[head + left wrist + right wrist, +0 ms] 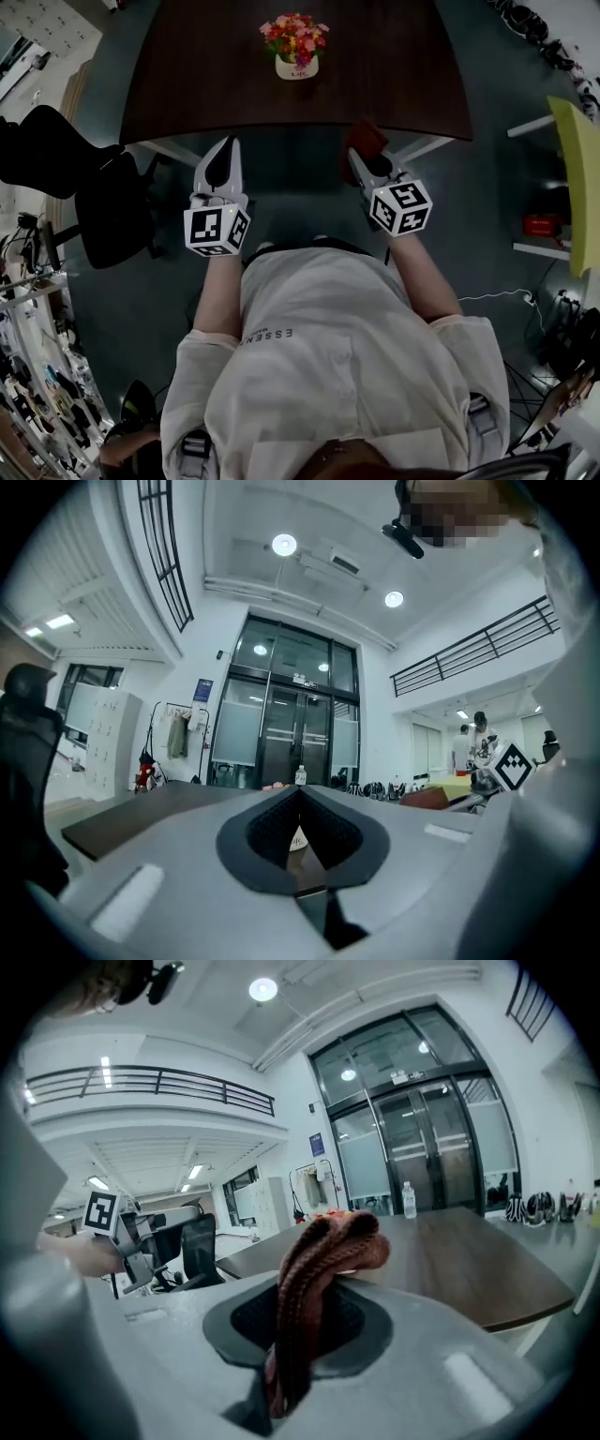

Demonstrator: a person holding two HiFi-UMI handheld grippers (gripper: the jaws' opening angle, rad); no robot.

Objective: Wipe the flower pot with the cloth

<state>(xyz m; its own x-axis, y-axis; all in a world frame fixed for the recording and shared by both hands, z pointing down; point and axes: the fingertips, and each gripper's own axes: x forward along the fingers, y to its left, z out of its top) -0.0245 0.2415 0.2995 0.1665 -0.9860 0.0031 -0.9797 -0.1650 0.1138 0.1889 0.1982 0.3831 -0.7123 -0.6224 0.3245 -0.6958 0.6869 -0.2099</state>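
Observation:
A white flower pot (296,66) with pink and red flowers (294,36) stands at the far middle of the dark brown table (187,84). Both grippers hover off the table's near edge, short of the pot. My left gripper (225,150) is shut with nothing in it; through its jaws in the left gripper view (300,797) a sliver of the pot (296,839) shows. My right gripper (364,159) is shut on a red-brown knitted cloth (367,138), which stands up bunched from its jaws (300,1335) in the right gripper view; the cloth (323,1260) hides most of the pot there.
A black office chair (103,206) stands left of the table's near corner. A yellow board (581,178) and a red box (542,225) are on shelving at the right. A water bottle (409,1199) stands beyond the table. White table legs (427,145) reach under the near edge.

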